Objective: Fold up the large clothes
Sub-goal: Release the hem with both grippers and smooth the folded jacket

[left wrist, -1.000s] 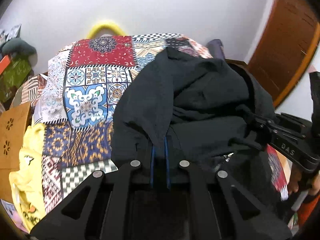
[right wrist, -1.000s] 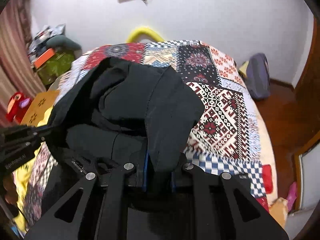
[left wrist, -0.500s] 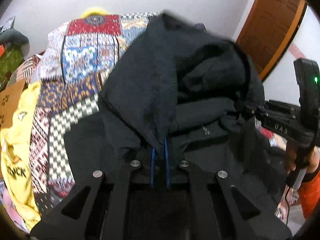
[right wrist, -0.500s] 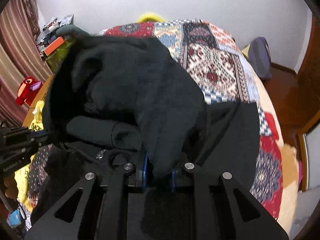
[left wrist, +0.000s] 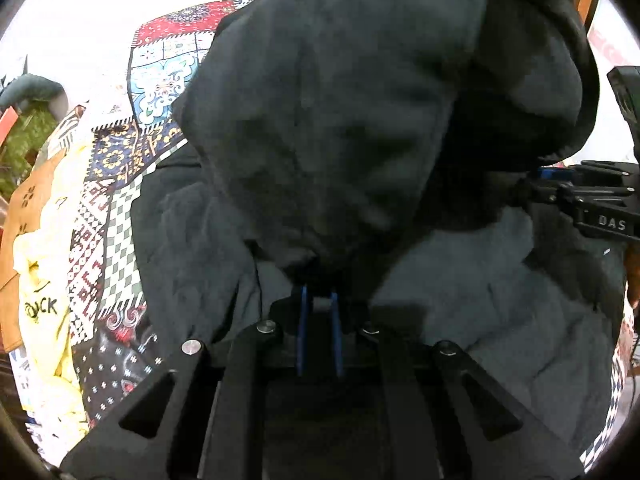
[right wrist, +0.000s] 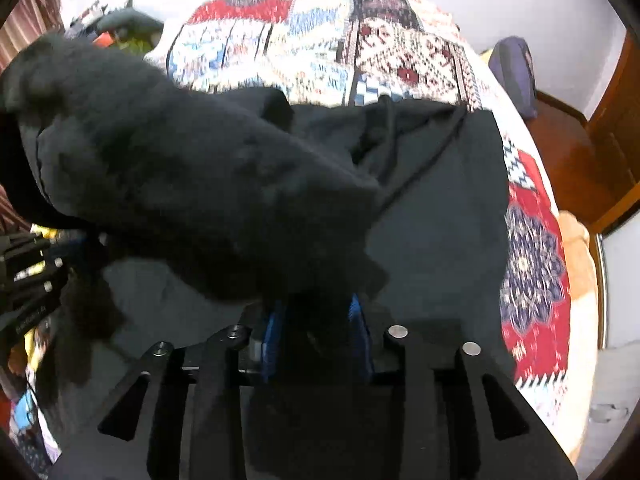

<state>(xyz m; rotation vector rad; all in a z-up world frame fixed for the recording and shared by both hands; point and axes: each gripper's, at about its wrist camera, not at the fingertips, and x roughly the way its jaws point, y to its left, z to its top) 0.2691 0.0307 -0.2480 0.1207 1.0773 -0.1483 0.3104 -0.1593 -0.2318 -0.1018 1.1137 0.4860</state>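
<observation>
Looking thru L wrist cam:
L gripper [left wrist: 319, 300]: blue pads almost together, nipping a fold of the black hoodie [left wrist: 360, 128]; cloth bunches up right off the tips.
Hoodie: lifted part fills most of the view; lower layer lies flat under it on the patchwork bedspread [left wrist: 116, 216].
R gripper [left wrist: 552, 190]: at far R edge of hoodie, tips against the cloth; grip can't be judged from this side.
Yellow shirt [left wrist: 44, 280]: crumpled L of hoodie, on bedspread edge, black lettering on it.
Wall [left wrist: 80, 20]: white, beyond hoodie.

R wrist cam:
R gripper [right wrist: 316, 316]: jaws opening, blue pads [right wrist: 276, 332] stand apart; dark hoodie [right wrist: 200, 184] cloth sits between them, but whether pads press on it – can't tell, blurred.
Hoodie: raised bundle hangs L and above the tips; flat layer [right wrist: 440, 220] spreads R of it on bedspread [right wrist: 532, 280], with drawcords [right wrist: 432, 156] lying across.
L gripper [right wrist: 28, 276]: black frame at L edge, just beside hoodie bundle; tips hidden.
Bedspread: shows beyond and R of hoodie.
Purple bag [right wrist: 514, 72]: on floor, far R of hoodie, by wall.
Wood door [right wrist: 612, 140]: R of hoodie, past bed edge.
</observation>
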